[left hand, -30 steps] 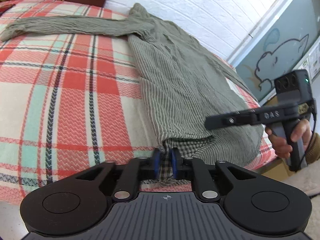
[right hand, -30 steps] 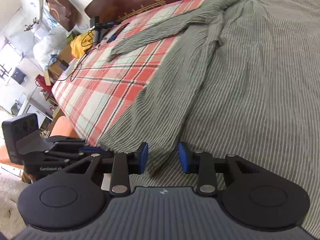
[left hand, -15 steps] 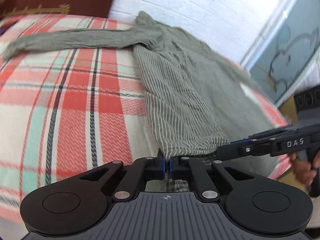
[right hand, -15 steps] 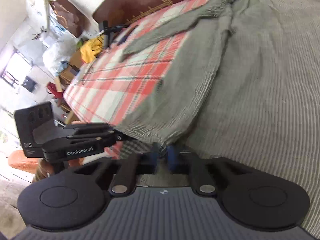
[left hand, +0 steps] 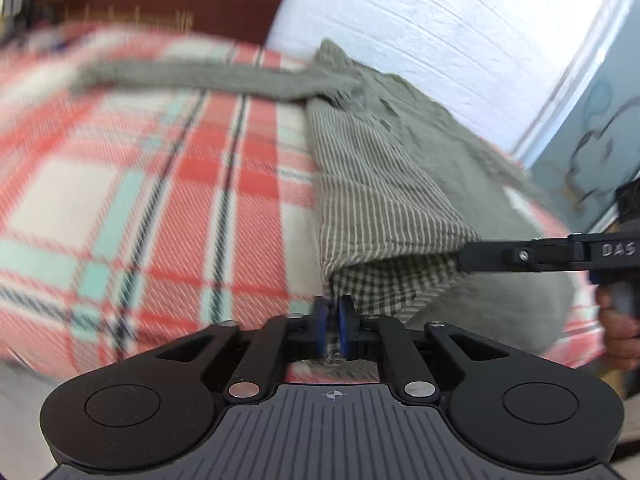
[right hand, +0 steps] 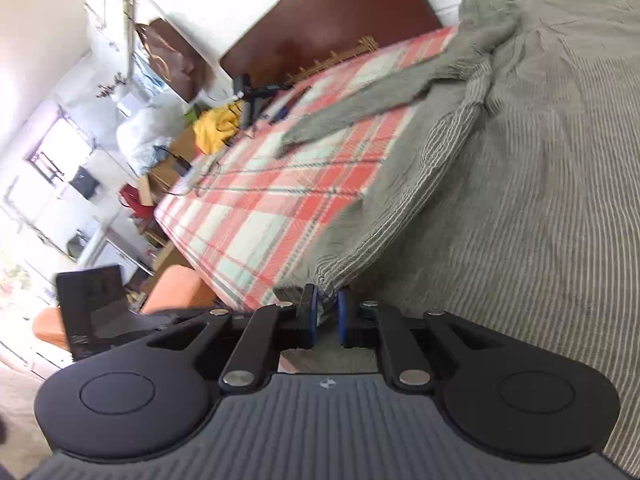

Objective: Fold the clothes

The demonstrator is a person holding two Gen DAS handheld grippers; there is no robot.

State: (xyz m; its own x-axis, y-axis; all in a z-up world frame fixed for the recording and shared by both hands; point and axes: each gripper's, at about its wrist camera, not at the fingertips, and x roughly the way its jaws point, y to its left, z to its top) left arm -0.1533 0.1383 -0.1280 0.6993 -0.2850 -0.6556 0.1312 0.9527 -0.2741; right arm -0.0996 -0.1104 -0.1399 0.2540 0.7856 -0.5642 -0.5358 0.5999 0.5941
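The left tongs (left hand: pixel 332 326) are clenched on the hem of the green striped shirt (left hand: pixel 384 200), their blue pads (left hand: pixel 320 322) pressed close with a thin fold of cloth between them. The right tongs (right hand: pixel 325 316) are likewise clenched on the shirt's hem (right hand: pixel 540 200), a bunched corner of cloth caught between their blue pads (right hand: pixel 342 312). In the left wrist view the right tongs (left hand: pixel 464 258) reach in from the right edge, gripping the same hem further along, so the edge is lifted between the two and shows a checked lining (left hand: pixel 392 284) underneath. A hand (left hand: pixel 618 340) holds the grip of the right tongs.

The shirt lies spread on a bed covered by a red, white and teal plaid blanket (left hand: pixel 152 208), one sleeve (left hand: pixel 208 78) stretched out flat toward the dark wooden headboard (right hand: pixel 332 28). A white brick wall (left hand: pixel 440 28) stands behind the bed. In the right wrist view, a yellow cloth (right hand: pixel 216 124) lies beyond the far edge of the bed.
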